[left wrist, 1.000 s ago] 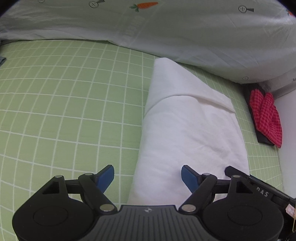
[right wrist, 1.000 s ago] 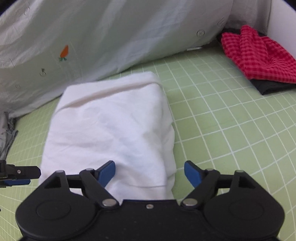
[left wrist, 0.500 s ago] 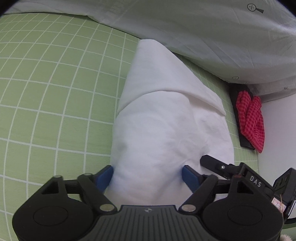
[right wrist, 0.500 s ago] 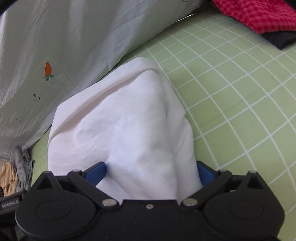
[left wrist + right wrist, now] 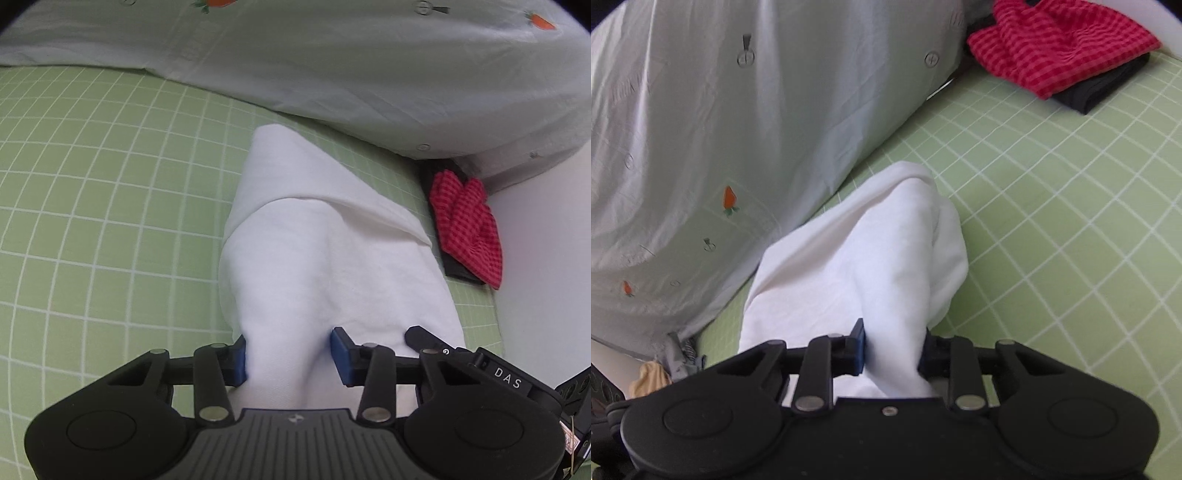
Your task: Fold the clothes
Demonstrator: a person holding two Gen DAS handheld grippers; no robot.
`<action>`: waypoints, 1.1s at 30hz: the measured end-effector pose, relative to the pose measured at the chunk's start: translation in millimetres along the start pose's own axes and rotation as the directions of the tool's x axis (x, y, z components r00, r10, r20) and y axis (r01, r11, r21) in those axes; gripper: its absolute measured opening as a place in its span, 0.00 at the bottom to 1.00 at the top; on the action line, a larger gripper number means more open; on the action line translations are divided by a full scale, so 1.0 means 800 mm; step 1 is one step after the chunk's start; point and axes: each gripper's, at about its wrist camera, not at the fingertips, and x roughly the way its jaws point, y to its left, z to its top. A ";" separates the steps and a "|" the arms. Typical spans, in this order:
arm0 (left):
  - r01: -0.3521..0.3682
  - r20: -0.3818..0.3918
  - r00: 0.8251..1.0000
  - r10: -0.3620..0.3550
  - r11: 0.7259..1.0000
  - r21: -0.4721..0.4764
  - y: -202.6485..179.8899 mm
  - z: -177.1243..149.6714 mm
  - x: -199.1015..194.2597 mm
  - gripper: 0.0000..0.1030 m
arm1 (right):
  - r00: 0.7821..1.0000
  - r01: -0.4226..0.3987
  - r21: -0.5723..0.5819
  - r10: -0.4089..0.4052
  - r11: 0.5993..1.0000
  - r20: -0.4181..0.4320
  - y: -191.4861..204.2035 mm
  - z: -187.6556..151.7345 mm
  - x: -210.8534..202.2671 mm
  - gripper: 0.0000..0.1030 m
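Observation:
A folded white garment [image 5: 325, 251] lies on the green checked sheet [image 5: 110, 206], its near end bunched up between both grippers. My left gripper [image 5: 288, 356] has its jaws closing, and both blue pads press into the near left part of the cloth. The right gripper's black body [image 5: 480, 365] shows beside it at the lower right. In the right wrist view the white garment [image 5: 871, 266] rises in a ridge into my right gripper [image 5: 892, 349], whose jaws are closing tight on that fold.
A pale quilt with carrot prints [image 5: 332, 66] lies along the far side, close behind the garment. A red checked cloth [image 5: 1056, 48] on a dark folded piece [image 5: 1104, 88] sits at the far right, beside a white wall [image 5: 546, 236]. Grey and tan fabric [image 5: 665, 373] lies at the left.
Both grippers moved forward over the garment's near end and closed from wide open onto it. The cloth has bunched and lifted between the pads.

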 end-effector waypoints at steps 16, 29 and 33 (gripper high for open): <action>0.135 0.196 0.971 -0.133 0.991 0.001 -0.306 -0.010 0.084 0.42 | 0.978 -0.073 -0.190 0.108 0.979 0.181 -0.163 0.215 -0.160 0.22; 0.006 0.276 0.960 -0.043 0.991 0.133 -0.474 0.137 0.277 0.66 | 0.932 0.186 -0.394 -0.035 0.900 0.362 -0.213 0.462 -0.076 0.48; -0.109 0.233 0.969 0.080 0.988 0.112 -0.453 0.157 0.345 0.69 | 0.931 0.333 -0.399 -0.230 0.854 0.284 -0.242 0.473 0.048 0.65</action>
